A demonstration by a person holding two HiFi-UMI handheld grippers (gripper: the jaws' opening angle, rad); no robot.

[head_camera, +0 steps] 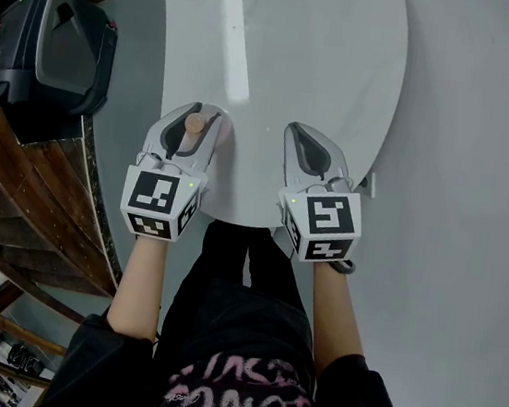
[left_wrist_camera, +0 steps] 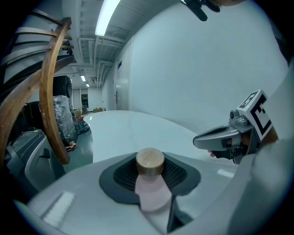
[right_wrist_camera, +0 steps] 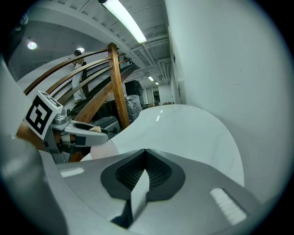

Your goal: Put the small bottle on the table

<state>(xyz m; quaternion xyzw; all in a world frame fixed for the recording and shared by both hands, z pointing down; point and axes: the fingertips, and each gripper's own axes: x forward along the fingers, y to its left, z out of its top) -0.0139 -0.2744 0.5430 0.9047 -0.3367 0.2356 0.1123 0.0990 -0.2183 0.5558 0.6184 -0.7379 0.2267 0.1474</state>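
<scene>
Seen from the head camera, a person in a black printed top (head_camera: 239, 391) holds both tools over the near edge of a white, round-edged desk (head_camera: 329, 59), the left tongs (head_camera: 199, 111) and right tongs (head_camera: 313, 135) side by side and apart. From above, only a round tan cap shows between the left tongs. The left gripper view fills in the rest: a small pale pink bottle with a wooden-looking cap (left_wrist_camera: 150, 176) clamped upright between the dark ribbed pads, its neck and shoulders squeezed between them. The right gripper view shows its own tongs closed with nothing between them, and looks sideways at the other tool, where the bottle's pale body hangs below the grip; whether its base touches the desk cannot be told. The head view alone takes in a dark grey case (head_camera: 53, 41) beside a curved wooden stair rail (head_camera: 17, 167), while only the right gripper view catches a person standing on the stairs (right_wrist_camera: 79, 73)
</scene>
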